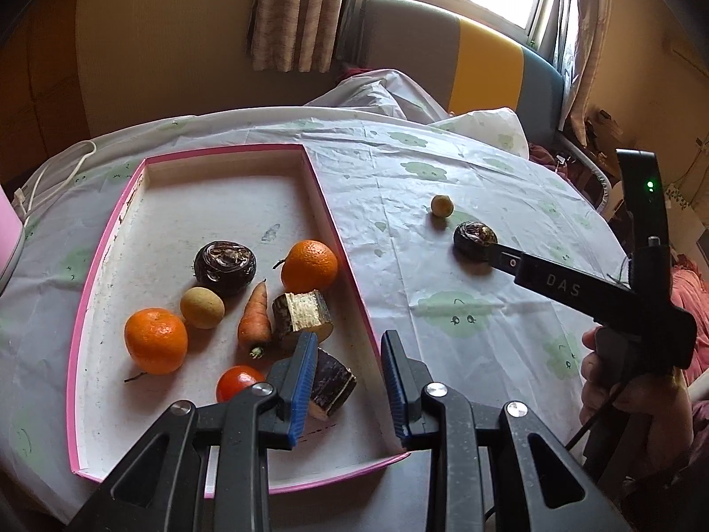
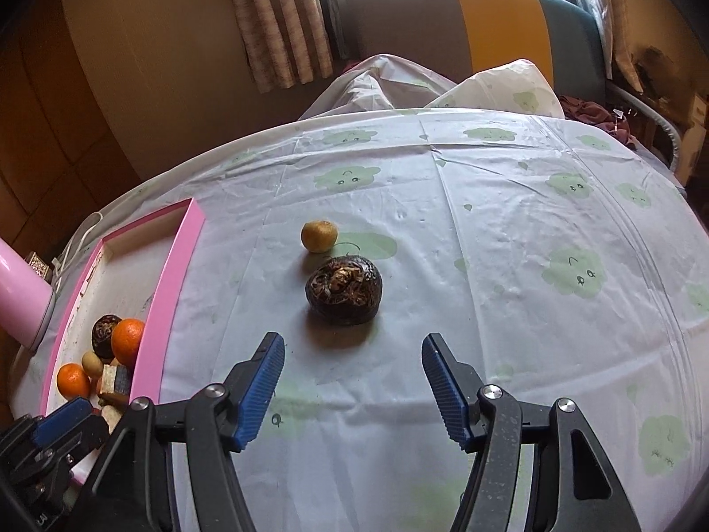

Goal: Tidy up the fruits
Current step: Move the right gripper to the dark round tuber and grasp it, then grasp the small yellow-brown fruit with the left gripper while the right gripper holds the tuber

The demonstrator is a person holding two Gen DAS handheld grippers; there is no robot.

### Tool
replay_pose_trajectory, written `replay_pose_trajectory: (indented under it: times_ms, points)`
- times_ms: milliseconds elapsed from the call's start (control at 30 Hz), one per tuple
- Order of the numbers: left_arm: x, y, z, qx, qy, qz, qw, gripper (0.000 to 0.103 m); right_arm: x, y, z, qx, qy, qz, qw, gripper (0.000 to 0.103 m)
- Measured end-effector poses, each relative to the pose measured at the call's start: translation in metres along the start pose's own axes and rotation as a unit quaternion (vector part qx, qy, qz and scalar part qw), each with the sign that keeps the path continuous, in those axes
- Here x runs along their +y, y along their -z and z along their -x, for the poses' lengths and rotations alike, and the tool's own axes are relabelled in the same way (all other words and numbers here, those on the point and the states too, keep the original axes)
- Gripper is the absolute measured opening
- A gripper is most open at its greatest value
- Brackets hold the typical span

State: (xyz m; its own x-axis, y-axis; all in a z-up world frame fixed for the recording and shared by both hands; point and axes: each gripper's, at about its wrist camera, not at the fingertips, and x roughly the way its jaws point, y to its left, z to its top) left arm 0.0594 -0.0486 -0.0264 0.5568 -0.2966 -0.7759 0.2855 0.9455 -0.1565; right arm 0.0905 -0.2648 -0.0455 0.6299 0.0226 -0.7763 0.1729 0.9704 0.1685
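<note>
A: Left wrist view. Nearest us, our left gripper (image 1: 348, 392) hangs over the near right corner of the pink tray (image 1: 106, 239). Its jaws stand narrowly apart with nothing pressed between the pads; a dark cut chunk (image 1: 332, 383) lies on the tray floor just behind the left finger, not gripped.

B: What else does the tray hold?

A: Two oranges (image 1: 156, 340), a tomato (image 1: 237, 382), a carrot (image 1: 255, 320), a pale cut block (image 1: 302, 314), a small tan fruit (image 1: 202, 307) and a dark round fruit (image 1: 225, 261). We judge these sorted already. Two pieces remain on the worktop (image 1: 443, 292): a small yellow fruit (image 1: 441, 206) and a dark round one (image 1: 474, 239), which the tip of our right gripper appears to touch.

B: And the right wrist view?

A: Our right gripper (image 2: 352, 392) is open and empty. The dark round fruit (image 2: 344, 289) sits just ahead of the fingertips, centred on the gap, presumably lined up so that both pads can close on its sides. The yellow fruit (image 2: 319, 236) lies just beyond it, the tray (image 2: 173, 283) well to the left.
</note>
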Motion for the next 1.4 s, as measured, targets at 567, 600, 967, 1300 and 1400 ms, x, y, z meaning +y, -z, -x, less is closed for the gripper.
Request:
replay_pose_trajectory:
  times_ms: [567, 600, 967, 1300, 1400]
  points:
    - [-0.008, -0.005, -0.002, 0.002, 0.016, -0.024, 0.9996, 0.030, 0.014, -0.023, -0.044, 0.020, 0.042, 0.044, 0.998, 0.049]
    - [-0.010, -0.007, -0.003, 0.002, 0.018, -0.027, 0.9995, 0.030, 0.012, -0.021, -0.042, 0.020, 0.042, 0.047, 0.998, 0.048]
    - [-0.042, -0.047, -0.025, 0.011, 0.061, -0.031, 0.9976, 0.030, -0.028, 0.008, -0.006, 0.010, 0.057, 0.021, 0.998, 0.049]
    - [-0.071, -0.081, -0.085, 0.044, 0.093, -0.036, 0.9941, 0.030, -0.039, 0.014, -0.005, 0.003, 0.045, 0.011, 0.999, 0.049]
    - [-0.079, -0.091, -0.102, 0.049, 0.092, -0.042, 0.9936, 0.030, -0.037, 0.017, -0.006, 0.002, 0.049, 0.015, 0.999, 0.049]
